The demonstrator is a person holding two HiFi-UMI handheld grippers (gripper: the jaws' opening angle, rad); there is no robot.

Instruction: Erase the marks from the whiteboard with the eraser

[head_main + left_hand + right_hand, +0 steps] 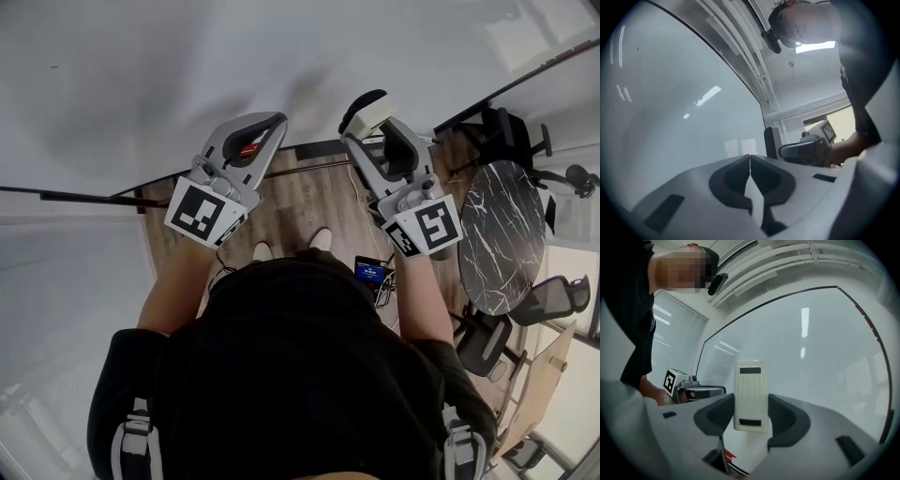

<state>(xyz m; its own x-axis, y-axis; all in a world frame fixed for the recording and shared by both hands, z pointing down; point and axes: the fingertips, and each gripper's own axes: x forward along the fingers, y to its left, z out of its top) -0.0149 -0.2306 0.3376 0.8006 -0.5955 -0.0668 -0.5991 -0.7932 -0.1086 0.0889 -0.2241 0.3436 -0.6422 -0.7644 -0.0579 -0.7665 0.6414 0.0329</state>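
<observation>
The whiteboard (187, 75) fills the space in front of me, and no marks show clearly on it. My right gripper (373, 131) is shut on a white eraser (373, 112) with a dark felt face, held close to the board's lower part. In the right gripper view the eraser (750, 394) stands upright between the jaws of the right gripper (751, 420), with the whiteboard (811, 357) behind it. My left gripper (270, 124) is shut and empty, beside the right one. In the left gripper view, the left gripper (750, 161) has its jaws pressed together, facing the whiteboard (684, 93).
A round black marble table (502, 234) and office chairs (553, 298) stand to the right on the wooden floor (300, 202). A small device with a blue screen (372, 272) lies by my feet. Window blinds (670, 333) are at the left.
</observation>
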